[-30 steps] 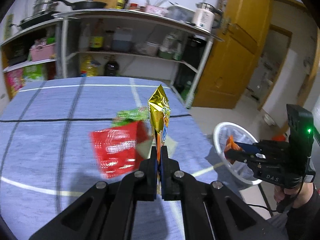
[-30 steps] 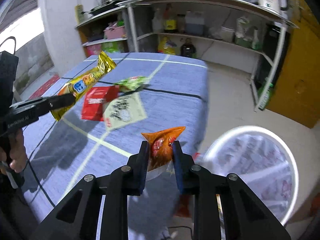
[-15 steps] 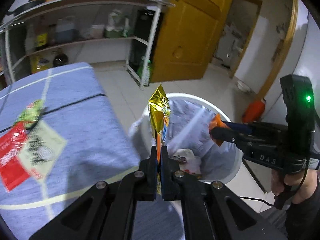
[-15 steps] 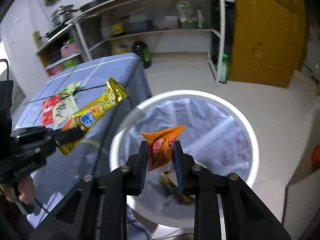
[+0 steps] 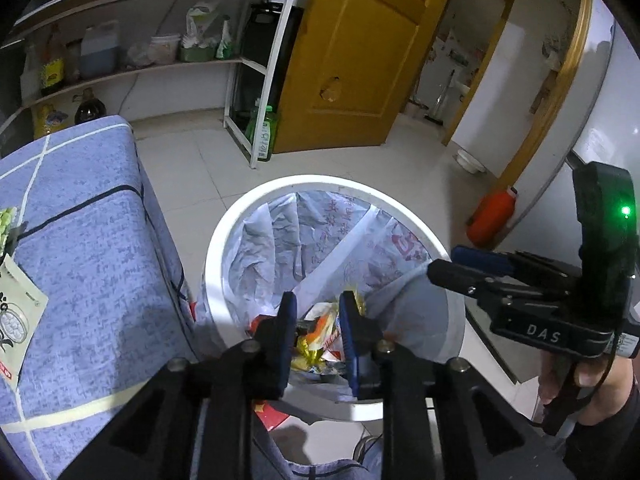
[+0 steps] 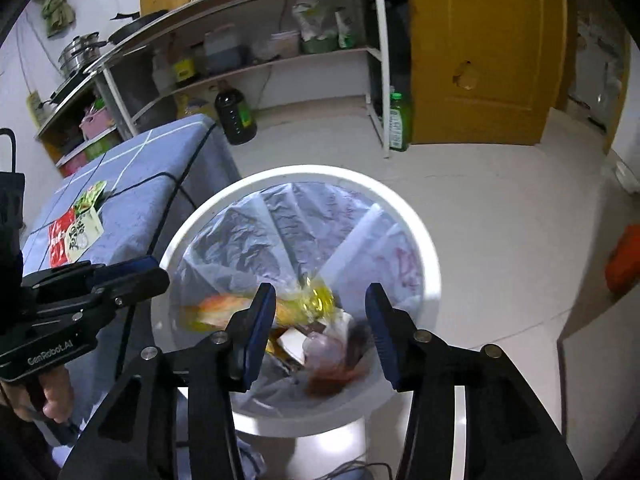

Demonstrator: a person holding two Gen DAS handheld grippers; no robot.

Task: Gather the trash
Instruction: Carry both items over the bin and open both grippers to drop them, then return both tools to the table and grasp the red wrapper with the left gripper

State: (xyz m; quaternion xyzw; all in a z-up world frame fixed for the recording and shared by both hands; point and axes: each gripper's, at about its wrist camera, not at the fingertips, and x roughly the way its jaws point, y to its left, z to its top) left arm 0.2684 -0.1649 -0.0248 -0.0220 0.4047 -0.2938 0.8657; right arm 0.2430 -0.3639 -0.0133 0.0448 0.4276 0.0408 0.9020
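A white trash bin [image 5: 224, 248] [image 6: 424, 248] with a clear plastic liner stands on the floor beside the table. Both grippers hang over it. My left gripper [image 5: 316, 304] is open and empty; it also shows in the right wrist view [image 6: 156, 276]. My right gripper [image 6: 320, 300] is open and empty; it also shows in the left wrist view [image 5: 444, 264]. A gold and orange wrapper [image 6: 296, 304] and a blurred orange packet [image 6: 332, 372] lie in the bin among other trash [image 5: 320, 336].
The table with a blue checked cloth [image 5: 80, 240] [image 6: 152, 176] sits left of the bin, with red, white and green wrappers [image 6: 80, 232] on it. A metal shelf rack [image 6: 280, 60], a yellow door [image 5: 352, 60] and an orange object [image 5: 492, 216] surround the floor.
Both grippers opened and let go of their wrappers, which dropped into the bin. Both moved a little further over the bin.
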